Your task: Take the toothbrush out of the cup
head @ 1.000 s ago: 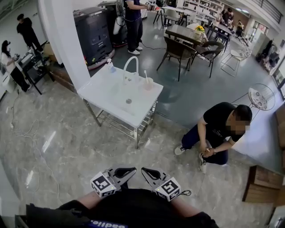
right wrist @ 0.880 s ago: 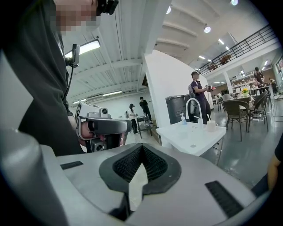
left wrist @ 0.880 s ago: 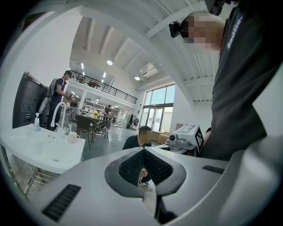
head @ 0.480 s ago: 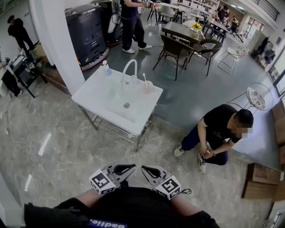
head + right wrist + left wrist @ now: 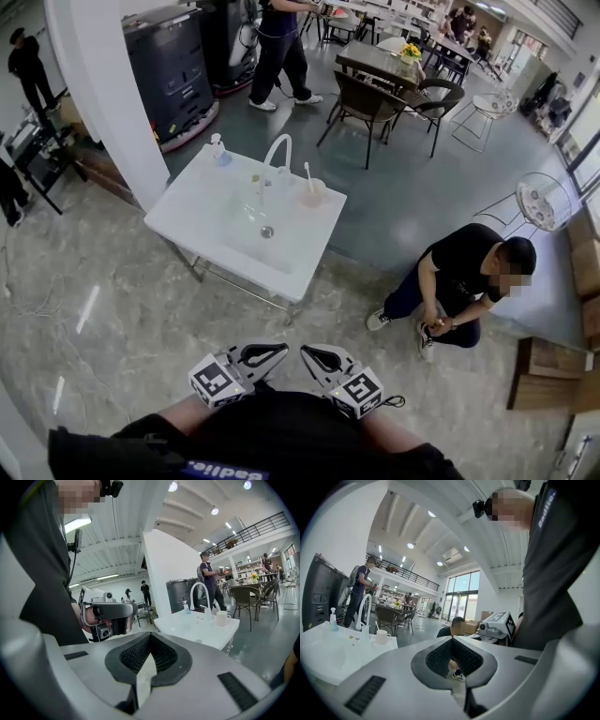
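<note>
A pale cup [image 5: 312, 195] stands on the far right of a white sink table [image 5: 202, 202], a white toothbrush [image 5: 307, 174] upright in it, right of the curved faucet [image 5: 277, 153]. Both grippers are held close to my body, well short of the table. My left gripper [image 5: 267, 354] and right gripper [image 5: 314, 357] are shut with nothing between the jaws. The left gripper view has the cup [image 5: 382, 636] far off at the left, beyond the left gripper [image 5: 451, 639]. From the right gripper [image 5: 150, 635], the cup [image 5: 221, 618] and toothbrush [image 5: 216, 608] lie ahead to the right.
A soap bottle [image 5: 217, 148] stands at the table's far left corner. A white pillar [image 5: 103, 94] rises left of the table. A person in black [image 5: 466, 281] crouches on the floor at the right, near a floor fan [image 5: 542, 202]. Chairs and a dining table [image 5: 380, 89] lie beyond.
The sink table has drawn closer and sits lower in the head view as I walk toward it. Both grippers stay shut near my body.
</note>
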The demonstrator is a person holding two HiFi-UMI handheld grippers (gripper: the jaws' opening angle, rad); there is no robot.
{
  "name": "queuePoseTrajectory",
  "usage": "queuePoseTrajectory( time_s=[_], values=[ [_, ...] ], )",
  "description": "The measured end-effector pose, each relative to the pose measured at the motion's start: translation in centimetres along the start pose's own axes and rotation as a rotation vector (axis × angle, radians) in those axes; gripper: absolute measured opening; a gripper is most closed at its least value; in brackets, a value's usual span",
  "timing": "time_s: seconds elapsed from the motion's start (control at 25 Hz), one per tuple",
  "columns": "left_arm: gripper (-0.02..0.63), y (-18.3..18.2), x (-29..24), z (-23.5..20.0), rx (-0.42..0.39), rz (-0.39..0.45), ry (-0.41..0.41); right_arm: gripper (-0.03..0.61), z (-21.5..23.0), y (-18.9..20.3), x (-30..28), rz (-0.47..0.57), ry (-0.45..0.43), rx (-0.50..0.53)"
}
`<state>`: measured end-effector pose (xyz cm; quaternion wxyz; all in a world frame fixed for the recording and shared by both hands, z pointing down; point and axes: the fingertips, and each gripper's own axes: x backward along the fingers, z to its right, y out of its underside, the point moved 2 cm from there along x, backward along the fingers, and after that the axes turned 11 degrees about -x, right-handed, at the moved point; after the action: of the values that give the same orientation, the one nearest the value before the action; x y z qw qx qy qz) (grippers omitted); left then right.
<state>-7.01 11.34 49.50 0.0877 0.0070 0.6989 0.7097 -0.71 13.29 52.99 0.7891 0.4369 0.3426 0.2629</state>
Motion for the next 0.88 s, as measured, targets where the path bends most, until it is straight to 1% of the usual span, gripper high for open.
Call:
queuePoseTrajectory(
  time_s=[0.12, 0.24, 0.36, 0.64, 0.8, 0.88],
  values=[
    [0.009, -0.8, 0.3, -2.1, -0.002, 0.007, 0.012, 0.006, 0.1, -1.2, -1.7, -0.006, 0.026, -0.013],
    [0.009, -0.7, 0.8, -3.6, -0.004, 0.028, 0.041, 0.006, 0.9, -1.2, -3.4, 0.021, 0.042, -0.008],
    [0.009, -0.5, 1.3, -5.0, -0.013, 0.026, 0.06, 0.006, 0.7, -2.2, -4.8, 0.018, 0.062, -0.009],
    [0.009, -0.2, 1.9, -6.7, 0.002, 0.048, 0.095, 0.006, 0.0, -3.9, -7.4, 0.003, 0.078, -0.005],
    [0.009, 0.1, 1.3, -7.0, 0.006, 0.045, 0.098, 0.006, 1.1, -3.7, -7.5, 0.034, 0.076, 0.007],
    [0.009, 0.3, 0.8, -7.3, 0.008, 0.038, 0.096, 0.006, 1.7, -3.9, -7.4, 0.036, 0.079, -0.004]
  ],
)
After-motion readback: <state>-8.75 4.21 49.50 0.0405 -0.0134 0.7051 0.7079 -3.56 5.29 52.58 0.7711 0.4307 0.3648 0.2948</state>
